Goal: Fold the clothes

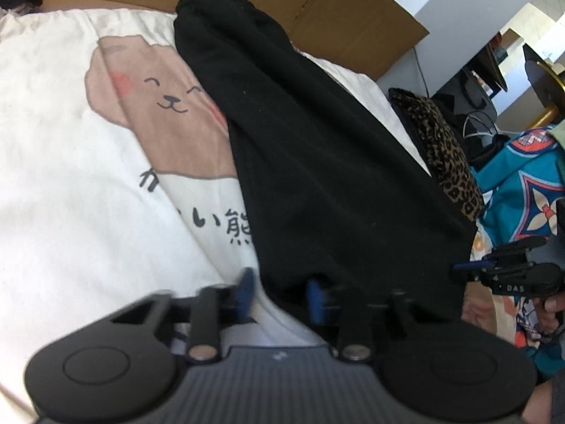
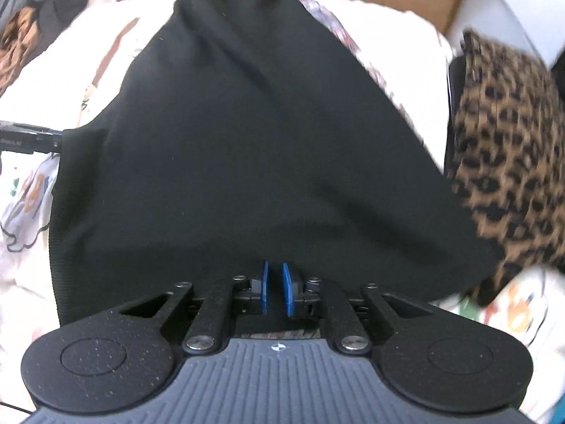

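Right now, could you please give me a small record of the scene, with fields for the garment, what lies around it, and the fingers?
garment: black garment, spread out, near edge at both grippers
under it: white bedding with bear print
beside it: leopard-print fabric
behind: cardboard box
left gripper: fingers apart, black hem at one pad
right gripper: fingers with a narrow gap, at the hem; grip unclear
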Demonstrator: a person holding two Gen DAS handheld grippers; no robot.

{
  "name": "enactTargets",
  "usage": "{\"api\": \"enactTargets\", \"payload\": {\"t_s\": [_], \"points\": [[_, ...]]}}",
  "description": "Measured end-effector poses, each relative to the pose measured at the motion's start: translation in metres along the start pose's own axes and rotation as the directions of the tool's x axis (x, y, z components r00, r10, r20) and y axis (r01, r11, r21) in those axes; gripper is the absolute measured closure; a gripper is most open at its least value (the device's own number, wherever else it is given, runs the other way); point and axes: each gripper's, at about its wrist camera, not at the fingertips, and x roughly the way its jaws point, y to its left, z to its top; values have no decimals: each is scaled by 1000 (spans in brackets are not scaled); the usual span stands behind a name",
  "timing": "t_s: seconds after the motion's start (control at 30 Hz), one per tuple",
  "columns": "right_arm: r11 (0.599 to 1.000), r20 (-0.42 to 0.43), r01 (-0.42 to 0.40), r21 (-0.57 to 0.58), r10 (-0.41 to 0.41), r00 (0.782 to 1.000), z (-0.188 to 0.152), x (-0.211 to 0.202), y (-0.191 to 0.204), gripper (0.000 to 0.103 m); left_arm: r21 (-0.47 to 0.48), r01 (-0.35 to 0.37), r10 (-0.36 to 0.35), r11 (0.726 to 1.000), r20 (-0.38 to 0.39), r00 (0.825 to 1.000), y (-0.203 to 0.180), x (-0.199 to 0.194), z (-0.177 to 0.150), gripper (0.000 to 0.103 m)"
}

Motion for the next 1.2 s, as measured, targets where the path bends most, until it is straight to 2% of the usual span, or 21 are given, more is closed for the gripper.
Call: {"api": "enactTargets", "payload": {"t_s": [0.03, 0.07, 0.33, 0.6, 0.73, 0.87, 0.9, 0.97, 1.07, 1.2], "points": [[1000, -7, -4, 12, 4, 1000, -1, 2, -1, 88, -17, 11, -11, 1000, -14, 1000, 2, 1, 2, 96], [1000, -14, -7, 25, 8, 1000, -1, 4, -3, 88, -43, 14, -15, 999, -16, 1000, 5, 1, 3, 97], [1000, -39, 23, 18, -22, 999, -5, 15, -1, 88, -59, -15, 15, 998, -14, 1000, 20, -20, 1, 98], [999, -40, 16, 31, -14, 999, -7, 14, -5, 88, -84, -75, 73, 994, -23, 997, 27, -34, -2, 99], [998, -32, 10, 69, -8, 999, -4, 10, -8, 87, -104, -94, 95, 990, 2, 995, 31, -45, 6, 93], [998, -16, 36, 51, -35, 999, 1, 3, -11, 82, -100, -85, 89, 991, 35, 995, 23, -41, 24, 93], [998, -5, 50, 42, -50, 999, 4, 1, -12, 75, -91, -81, 85, 993, 38, 996, 18, -38, 29, 93], [997, 22, 65, 52, -66, 998, 8, -4, -23, 69, -51, -83, 85, 995, 39, 996, 10, -34, 42, 89], [994, 56, 66, 85, -71, 996, 19, -12, -38, 68, 5, -103, 103, 995, 35, 994, -1, -31, 60, 79], [993, 86, 83, 82, -91, 992, 35, -16, -52, 68, 62, -133, 131, 989, 24, 991, -10, -23, 91, 73]]}}
